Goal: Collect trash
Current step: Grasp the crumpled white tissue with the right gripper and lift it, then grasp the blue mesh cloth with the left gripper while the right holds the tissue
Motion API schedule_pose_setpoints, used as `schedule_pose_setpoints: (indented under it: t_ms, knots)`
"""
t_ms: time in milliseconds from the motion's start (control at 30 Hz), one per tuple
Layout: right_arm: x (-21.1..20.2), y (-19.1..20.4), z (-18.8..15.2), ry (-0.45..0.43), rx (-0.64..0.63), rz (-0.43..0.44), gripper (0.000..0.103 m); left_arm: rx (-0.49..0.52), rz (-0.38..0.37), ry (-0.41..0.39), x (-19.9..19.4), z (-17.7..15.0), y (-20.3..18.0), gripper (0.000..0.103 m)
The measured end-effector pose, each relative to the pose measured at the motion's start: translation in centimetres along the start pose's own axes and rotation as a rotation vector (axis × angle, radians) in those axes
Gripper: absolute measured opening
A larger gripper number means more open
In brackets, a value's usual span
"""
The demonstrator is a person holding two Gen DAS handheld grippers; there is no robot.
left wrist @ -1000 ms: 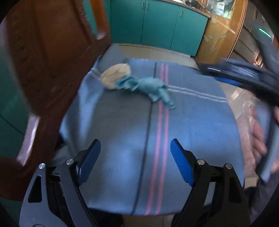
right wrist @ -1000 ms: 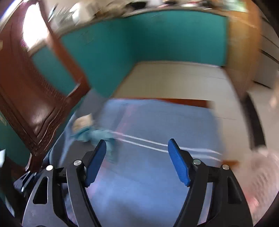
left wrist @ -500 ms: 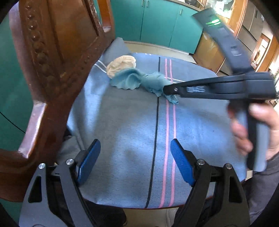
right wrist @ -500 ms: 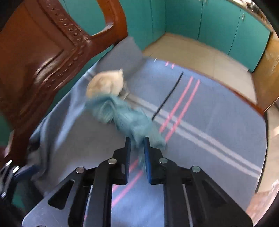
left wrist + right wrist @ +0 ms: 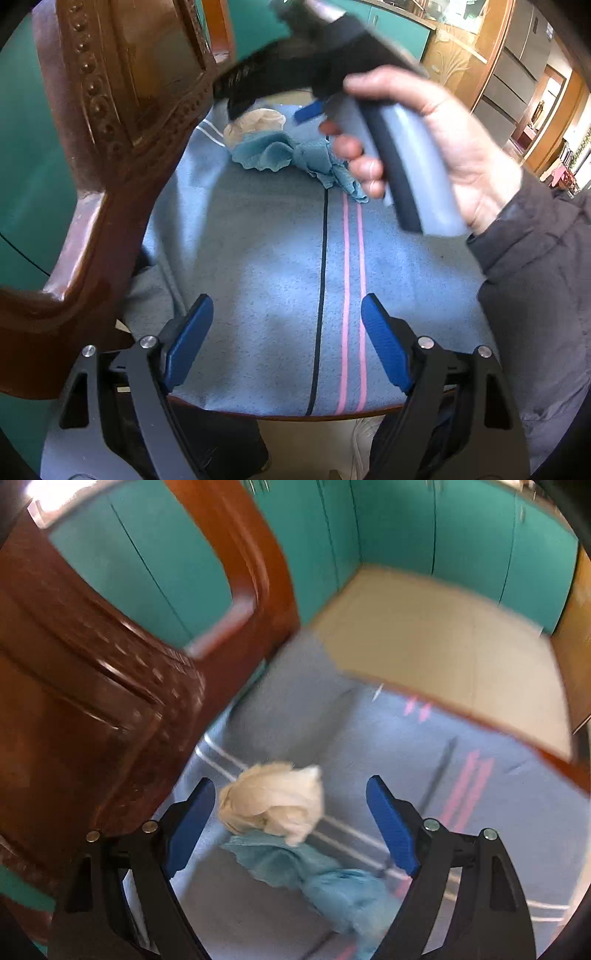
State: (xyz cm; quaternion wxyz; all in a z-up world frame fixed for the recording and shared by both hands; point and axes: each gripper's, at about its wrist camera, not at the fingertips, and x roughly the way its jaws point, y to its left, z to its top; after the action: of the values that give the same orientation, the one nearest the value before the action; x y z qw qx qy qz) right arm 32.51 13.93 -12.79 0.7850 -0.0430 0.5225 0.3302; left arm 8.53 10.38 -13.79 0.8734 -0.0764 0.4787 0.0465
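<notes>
A kitchen with teal cabinets [image 5: 461, 528] and a pale floor [image 5: 443, 638] is seen behind a carved wooden chair [image 5: 122, 122] whose seat is covered by a blue striped blanket [image 5: 258, 277]. At the left, near the chair back, a crumpled cream paper wad [image 5: 273, 801] lies on the blanket, touching a crumpled blue tissue [image 5: 325, 878] beside it. The tissue is stretched out, its long axis running from the wad diagonally toward the blanket's pink stripes in the left wrist view. The left gripper [image 5: 286, 339] is held over the near part of the blanket with its jaws wide apart and nothing between them. The right gripper [image 5: 290, 819], carried by a hand [image 5: 443, 147] in a dark sleeve [image 5: 535, 277], is seen with its jaws opening; the cream wad sits between them, not pressed by the pads.
</notes>
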Motion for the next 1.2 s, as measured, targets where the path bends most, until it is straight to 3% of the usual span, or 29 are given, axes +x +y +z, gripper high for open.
schedule_pose_setpoints:
  t_ms: [33,67,167,300,400,567,600,700,800,900,967,1067,1167,1200]
  knots:
    - [0.7,0.2,-0.3,0.024,-0.01,0.011,0.062,0.002,0.0,-0.003,0.0,0.1,0.0,0.082]
    - [1.2,0.4,-0.7,0.047,-0.027,0.023,0.042,0.001,-0.001,-0.003,0.1,0.3,0.1,0.082]
    - [-0.1,0.4,-1.9,0.036,-0.048,0.053,0.031,-0.011,-0.015,-0.002,0.6,0.7,0.2,0.082]
    - [-5.6,-1.5,-4.0,-0.061,-0.018,0.085,0.031,-0.039,-0.033,-0.011,1.2,1.7,0.5,0.082]
    - [-11.3,-4.0,-6.7,-0.167,0.019,0.059,0.031,-0.062,-0.05,-0.012,1.8,3.0,0.4,0.082]
    - [-17.7,-8.3,-11.6,-0.279,0.114,0.203,0.032,-0.055,-0.06,-0.031,1.7,4.7,-1.1,0.083]
    - [-18.4,-9.1,-12.5,-0.305,0.126,0.198,0.032,-0.043,-0.059,-0.032,1.9,4.9,-1.5,0.085]
    - [-19.5,-11.4,-14.5,-0.361,0.198,0.071,0.032,-0.022,-0.066,-0.011,3.1,5.9,-2.8,0.087]
    - [-20.4,-13.9,-15.7,-0.401,0.292,0.025,0.032,-0.006,-0.109,0.007,4.1,7.1,-5.1,0.091]
    - [-21.6,-15.8,-16.6,-0.433,0.352,-0.052,0.032,0.096,-0.144,0.0,5.4,8.5,-8.5,0.093]
    - [-22.0,-17.1,-16.9,-0.453,0.378,-0.048,0.033,0.259,-0.144,-0.023,6.7,9.7,-11.4,0.094]
    - [-22.9,-18.0,-18.1,-0.471,0.404,-0.056,0.033,0.423,-0.068,-0.036,8.8,10.2,-14.2,0.094]
    - [-23.2,-18.8,-19.2,-0.466,0.422,-0.062,0.033,0.436,-0.089,0.049,10.9,10.8,-15.1,0.094]
    - [-23.0,-19.0,-19.3,-0.46,0.429,-0.063,0.033,0.42,-0.102,0.07,11.2,10.8,-15.2,0.089]
